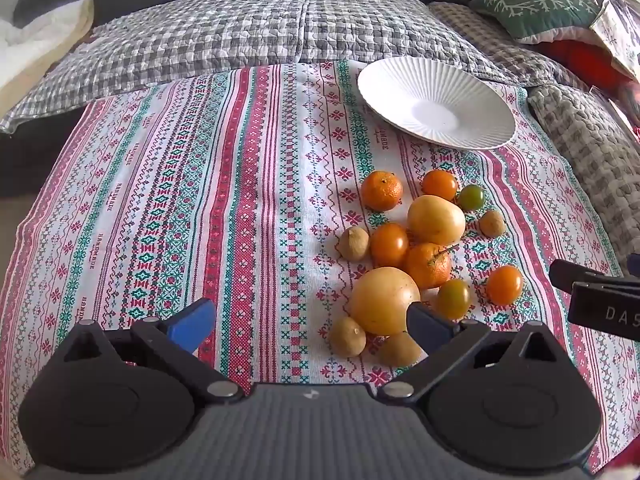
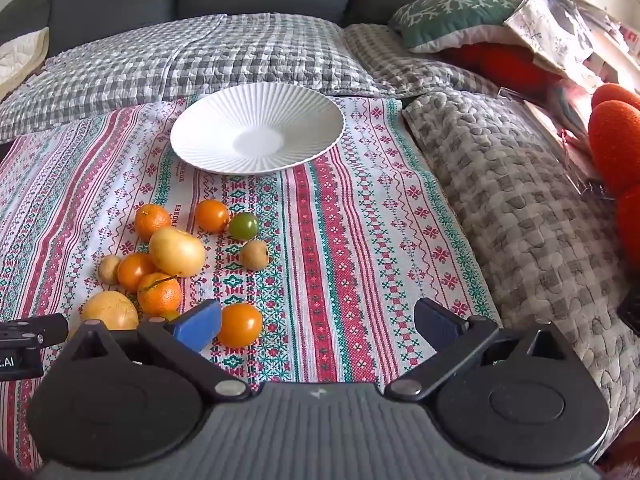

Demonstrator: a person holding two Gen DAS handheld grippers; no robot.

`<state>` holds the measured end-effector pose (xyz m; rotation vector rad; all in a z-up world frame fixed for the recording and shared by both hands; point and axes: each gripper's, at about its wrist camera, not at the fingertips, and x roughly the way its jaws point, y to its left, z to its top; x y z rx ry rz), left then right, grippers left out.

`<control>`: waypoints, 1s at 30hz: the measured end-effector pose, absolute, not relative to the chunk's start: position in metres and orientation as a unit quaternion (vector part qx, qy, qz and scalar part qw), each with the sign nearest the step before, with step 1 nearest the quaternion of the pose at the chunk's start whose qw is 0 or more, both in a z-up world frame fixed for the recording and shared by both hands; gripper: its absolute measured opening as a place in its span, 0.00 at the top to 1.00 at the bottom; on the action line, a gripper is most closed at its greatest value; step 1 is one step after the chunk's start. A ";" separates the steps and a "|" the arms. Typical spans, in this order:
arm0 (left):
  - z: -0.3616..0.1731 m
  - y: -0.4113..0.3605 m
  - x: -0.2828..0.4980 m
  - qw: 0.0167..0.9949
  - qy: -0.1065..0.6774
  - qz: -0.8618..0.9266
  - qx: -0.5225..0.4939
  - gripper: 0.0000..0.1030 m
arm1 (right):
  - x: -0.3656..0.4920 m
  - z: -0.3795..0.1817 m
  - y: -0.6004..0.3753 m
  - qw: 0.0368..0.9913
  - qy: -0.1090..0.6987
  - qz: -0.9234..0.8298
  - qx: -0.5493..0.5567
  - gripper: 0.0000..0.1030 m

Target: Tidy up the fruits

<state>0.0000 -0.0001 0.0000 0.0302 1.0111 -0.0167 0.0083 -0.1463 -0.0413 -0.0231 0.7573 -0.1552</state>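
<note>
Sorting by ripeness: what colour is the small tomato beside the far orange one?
Green tomato, with a slight reddish blush; clearest in the right wrist view.

Both grippers open, tilted down over the cloth

The left gripper (image 1: 310, 320) has its jaws spread wide with nothing between them; its right finger (image 1: 430, 326) sits in front of the fruit pile (image 1: 420, 248), the left one well left of it. The right gripper (image 2: 318, 322) is likewise wide open and empty, angled down just right of the pile, its blue left fingertip (image 2: 198, 326) beside the nearest fruit. Each gripper shows at the other view's edge.
</note>
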 end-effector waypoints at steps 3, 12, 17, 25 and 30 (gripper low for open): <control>-0.001 -0.002 0.000 0.876 0.482 -0.005 0.014 0.08 | 0.008 -0.043 -0.149 0.927 0.369 -0.071 -0.003 0.00; -0.001 -0.002 0.000 0.875 0.484 -0.006 0.013 0.08 | 0.008 -0.044 -0.150 0.924 0.373 -0.076 -0.012 0.00; -0.001 -0.001 0.000 0.874 0.485 -0.007 0.014 0.08 | 0.007 -0.044 -0.150 0.924 0.375 -0.077 -0.011 0.00; -0.001 -0.001 0.000 0.875 0.484 -0.007 0.014 0.08 | 0.008 -0.045 -0.150 0.924 0.374 -0.077 -0.011 0.00; -0.001 -0.001 0.000 0.874 0.485 -0.007 0.014 0.08 | 0.008 -0.044 -0.150 0.924 0.375 -0.078 -0.011 0.00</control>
